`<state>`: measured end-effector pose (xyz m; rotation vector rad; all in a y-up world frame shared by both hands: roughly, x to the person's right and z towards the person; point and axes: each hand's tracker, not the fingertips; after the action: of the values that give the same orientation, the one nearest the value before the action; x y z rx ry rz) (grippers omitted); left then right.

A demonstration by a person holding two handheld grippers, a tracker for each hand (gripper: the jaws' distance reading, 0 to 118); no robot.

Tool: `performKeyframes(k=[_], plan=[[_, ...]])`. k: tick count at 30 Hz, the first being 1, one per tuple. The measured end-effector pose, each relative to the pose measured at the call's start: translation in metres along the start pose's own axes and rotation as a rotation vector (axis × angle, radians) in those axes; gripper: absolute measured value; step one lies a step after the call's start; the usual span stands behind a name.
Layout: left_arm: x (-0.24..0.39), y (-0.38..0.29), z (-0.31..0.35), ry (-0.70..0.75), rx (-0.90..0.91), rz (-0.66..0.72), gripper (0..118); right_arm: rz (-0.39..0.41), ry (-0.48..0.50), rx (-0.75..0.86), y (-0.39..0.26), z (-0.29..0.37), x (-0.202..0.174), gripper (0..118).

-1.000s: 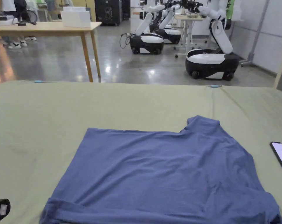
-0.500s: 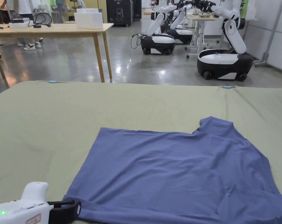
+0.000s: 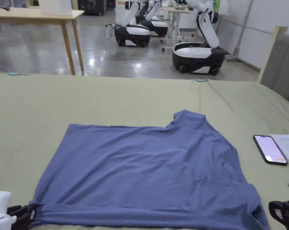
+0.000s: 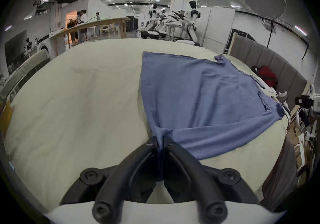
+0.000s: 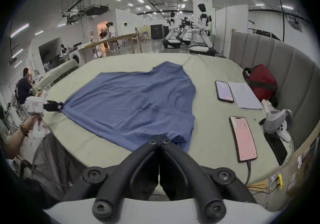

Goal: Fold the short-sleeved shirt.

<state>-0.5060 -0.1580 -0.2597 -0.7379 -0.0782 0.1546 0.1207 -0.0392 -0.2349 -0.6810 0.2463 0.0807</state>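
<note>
On the green-sheeted bed (image 3: 111, 98) the blue short-sleeved shirt (image 3: 147, 167) lies spread flat, its near edge along the side closest to the person, one sleeve (image 3: 190, 118) poking out at the far right. A second ago neither near corner was held; half a second ago the left gripper (image 4: 160, 141) had just reached the near left corner. Now its jaws are pressed together with blue cloth pinched between them, the fabric gathered into a small bunch at the tips. The right gripper (image 5: 159, 140) has come in too: its jaws are closed at the near right corner, the tips against the bunched cloth, though whether fabric actually sits between them is hard to tell from its own view. From the head view it is a dark shape at the lower right edge, just beside the shirt's corner.

Judging from this, both near corners look taken up, so a first fold away from the person could begin. Two phones (image 5: 224, 91) and a sheet of paper (image 5: 244, 95) lie to the right of the shirt, near enough that a wide swing of cloth might brush them
</note>
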Motion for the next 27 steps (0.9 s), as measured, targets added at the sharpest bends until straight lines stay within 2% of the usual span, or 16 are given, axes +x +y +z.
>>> performKeyframes(k=[1,2,3,5,9,10,13,14,15,16,20,27], plan=[[0.001,0.000,0.001,-0.002,0.000,-0.003,4,-0.001,-0.013,-0.011,-0.003,-0.010,0.004,76],[0.001,-0.001,0.002,-0.003,0.004,-0.004,4,0.007,-0.022,-0.037,-0.009,-0.027,0.011,110],[0.004,0.000,0.004,-0.004,0.007,-0.004,4,0.009,-0.038,-0.099,-0.013,-0.041,0.015,117],[0.008,0.000,0.007,-0.009,0.003,0.008,4,0.019,-0.055,-0.167,-0.019,-0.059,0.019,117],[0.011,0.000,0.010,-0.024,-0.006,0.019,4,0.031,-0.041,-0.264,-0.032,-0.085,0.027,106],[0.012,-0.001,0.010,-0.024,-0.011,0.014,4,0.023,-0.040,-0.267,-0.033,-0.088,0.027,98],[0.012,0.003,0.012,0.003,0.008,-0.030,4,-0.003,0.023,-0.242,-0.038,-0.094,0.030,57],[0.013,0.003,0.012,0.004,0.008,-0.030,4,-0.004,0.022,-0.218,-0.036,-0.090,0.023,40],[0.013,0.003,0.012,0.003,0.008,-0.030,4,-0.008,0.028,-0.205,-0.035,-0.089,0.023,15],[0.011,0.004,0.012,0.001,0.007,-0.029,4,-0.018,0.040,-0.182,-0.035,-0.087,0.023,11],[0.007,0.009,0.020,-0.025,0.025,0.002,4,-0.029,0.043,-0.153,-0.031,-0.074,0.022,10],[0.004,0.063,0.040,-0.137,0.161,0.105,4,-0.136,0.099,0.040,0.028,-0.041,0.031,10]])
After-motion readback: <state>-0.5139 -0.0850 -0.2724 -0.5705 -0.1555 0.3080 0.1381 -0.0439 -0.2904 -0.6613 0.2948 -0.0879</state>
